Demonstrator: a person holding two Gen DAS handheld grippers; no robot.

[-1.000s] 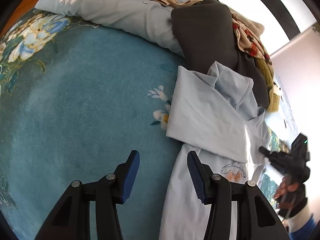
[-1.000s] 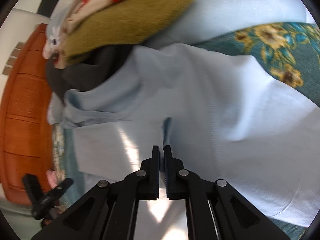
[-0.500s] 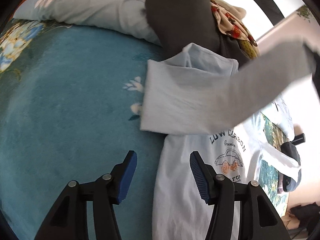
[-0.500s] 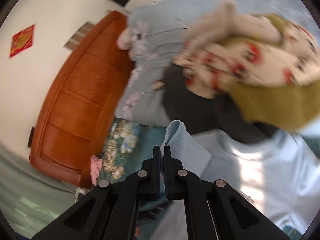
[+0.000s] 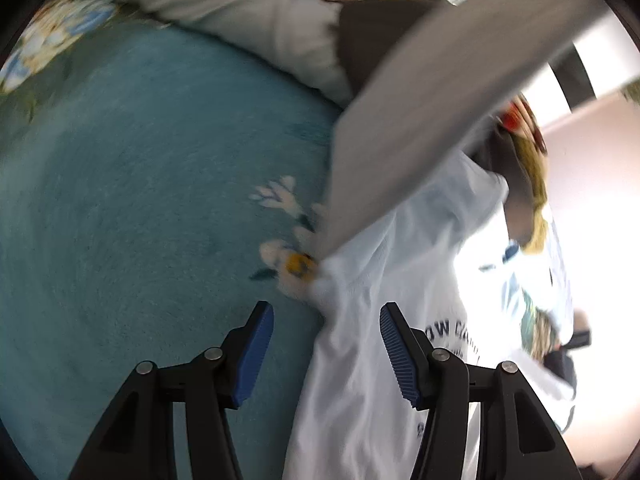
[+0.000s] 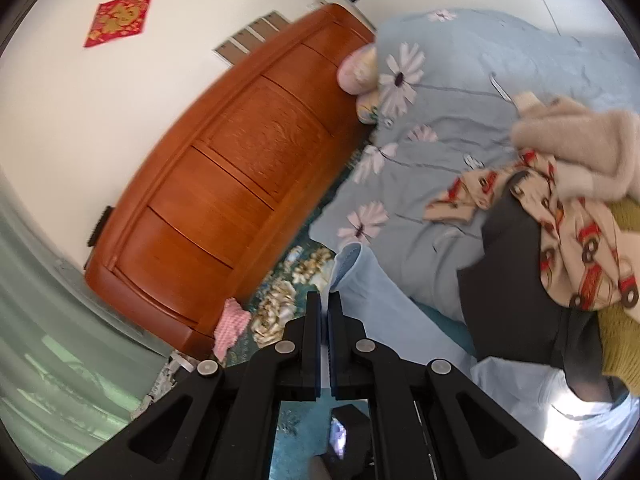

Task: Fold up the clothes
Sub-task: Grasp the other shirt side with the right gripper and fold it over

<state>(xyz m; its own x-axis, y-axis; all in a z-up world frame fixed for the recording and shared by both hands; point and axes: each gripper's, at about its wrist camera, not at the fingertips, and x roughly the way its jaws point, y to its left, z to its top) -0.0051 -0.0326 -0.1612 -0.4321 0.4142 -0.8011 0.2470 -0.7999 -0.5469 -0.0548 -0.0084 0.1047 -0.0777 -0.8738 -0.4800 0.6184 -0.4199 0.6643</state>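
- Two tools: right tool (image 6: 324, 312) pinches a pale blue shirt (image 6: 384, 300) by its edge; left tool (image 5: 326, 350) is spread, holding nothing, over that shirt (image 5: 400, 280) on the teal bed (image 5: 140, 200).
- One dark garment (image 6: 516, 292) among piled clothes.
- Shirt's print is blurred and partly hidden.

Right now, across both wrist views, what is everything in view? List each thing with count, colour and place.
Light blue long-sleeved printed T-shirt: one, on the bedspread, sleeve lifted.
Teal floral bedspread: one, under everything.
Grey-blue daisy-print quilt: one, by the headboard.
Dark grey garment: one, in the pile.
Cream car-print garment: one, on the pile.
Olive knit: one, pile's right edge.
Orange wooden headboard: one, against the wall.
Red wall ornament: one.
Left gripper: black, blue pads, open over the shirt's edge.
Right gripper: shut on the sleeve.
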